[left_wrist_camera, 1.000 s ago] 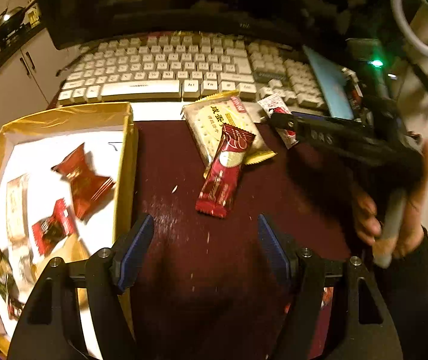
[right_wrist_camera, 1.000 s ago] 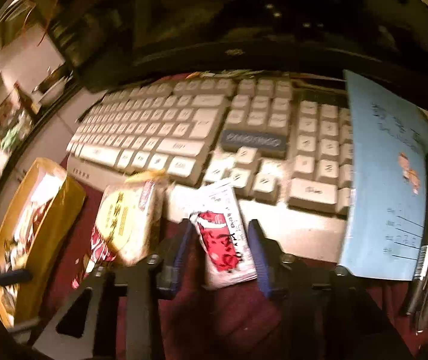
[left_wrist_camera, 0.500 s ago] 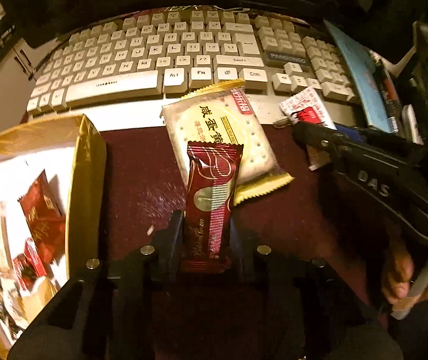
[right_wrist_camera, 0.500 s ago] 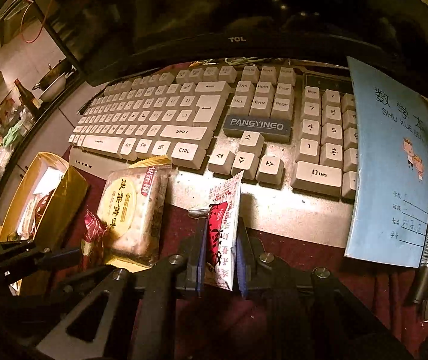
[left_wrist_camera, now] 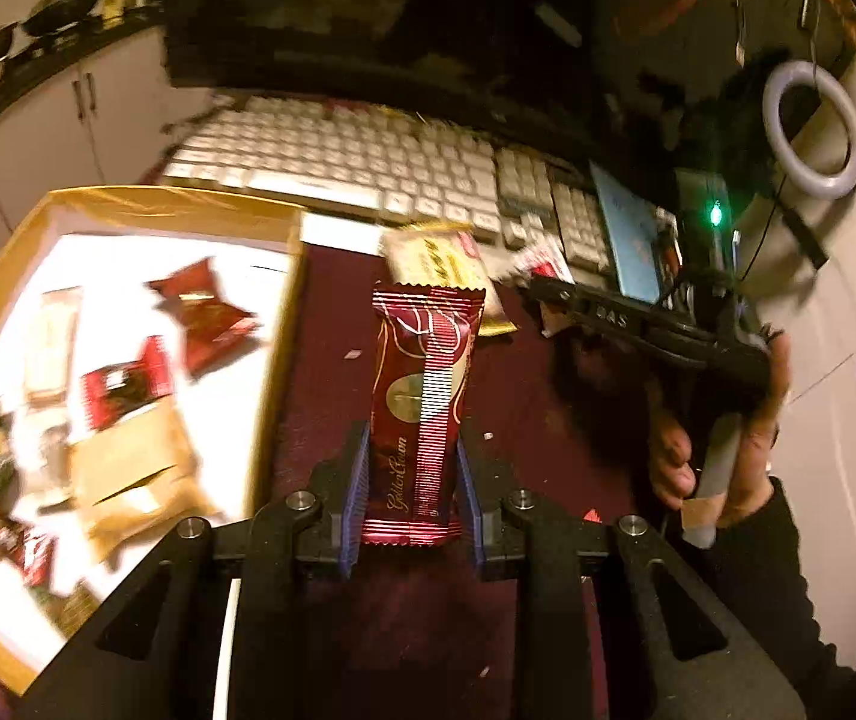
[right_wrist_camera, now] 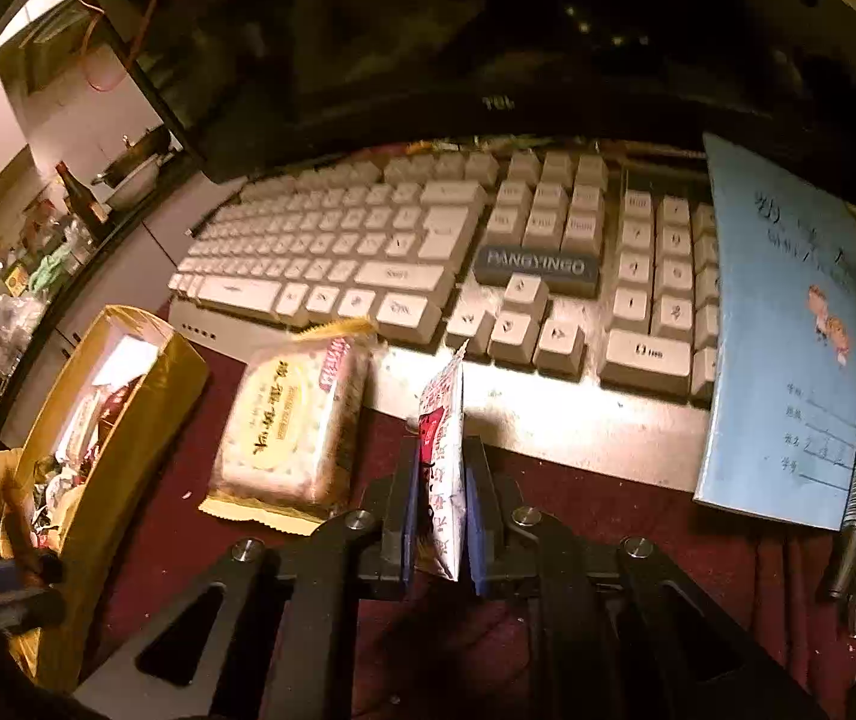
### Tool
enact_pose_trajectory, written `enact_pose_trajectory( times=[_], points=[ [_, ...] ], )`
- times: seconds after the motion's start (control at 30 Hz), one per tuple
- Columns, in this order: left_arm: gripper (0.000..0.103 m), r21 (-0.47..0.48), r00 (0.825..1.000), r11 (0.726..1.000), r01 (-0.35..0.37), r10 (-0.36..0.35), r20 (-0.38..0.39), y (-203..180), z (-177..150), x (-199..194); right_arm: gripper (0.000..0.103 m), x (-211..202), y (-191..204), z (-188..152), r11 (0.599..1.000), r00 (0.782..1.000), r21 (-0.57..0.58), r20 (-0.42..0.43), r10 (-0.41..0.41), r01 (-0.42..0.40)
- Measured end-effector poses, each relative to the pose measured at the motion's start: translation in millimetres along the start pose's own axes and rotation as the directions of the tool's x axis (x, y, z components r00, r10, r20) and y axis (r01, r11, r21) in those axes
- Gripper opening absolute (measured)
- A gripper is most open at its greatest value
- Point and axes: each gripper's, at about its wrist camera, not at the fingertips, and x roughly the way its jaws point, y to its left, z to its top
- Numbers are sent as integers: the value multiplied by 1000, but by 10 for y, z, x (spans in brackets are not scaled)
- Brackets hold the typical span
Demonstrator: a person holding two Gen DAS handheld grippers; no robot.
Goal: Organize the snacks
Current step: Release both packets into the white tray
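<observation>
The left gripper has its fingers pinching the lower end of a red bar, so the wrapper stands up along the fingers and clear of the tabletop; gripping by the end leaves most of the bar free to go over a wall. The gold box sits at nine o'clock from the bar, open, with several red and tan packets already lying on its white floor, which is likely why the bar is held high beside its right wall. Judging by that, the bar is lifted and next needs carrying left and dropping in.

The right gripper has its fingers pinching a small red-and-white sachet on edge, thin side up, against the front lip of the keyboard. A flat packet is easiest squeezed across its faces, which would explain the upright hold.

The cracker pack lies flat on the tabletop at ten o'clock from the sachet, untouched, between it and the box. A blue notebook leans on the keyboard's right end, pens beside it.
</observation>
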Motion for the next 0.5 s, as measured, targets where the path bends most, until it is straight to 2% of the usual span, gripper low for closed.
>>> enact_pose_trajectory(
  times=[0.13, 0.23, 0.37, 0.5],
  points=[
    [24, -75, 998, 997, -21, 25, 58, 436, 9, -259, 13, -96, 4, 33, 999, 1000, 25, 10, -27, 27],
    [24, -133, 993, 989, -63, 76, 94, 844, 29, -443, 13, -410, 202, 58, 999, 997, 23, 64, 35, -37],
    [24, -220, 989, 971, -96, 118, 91, 1310, 31, -493, 13, -715, 813, -7, 993, 990, -28, 80, 114, -112],
    [24, -296, 992, 953, -61, 91, 87, 1707, 39, -504, 13, -673, 1384, -69, 973, 973, -55, 38, 227, -225]
  ],
)
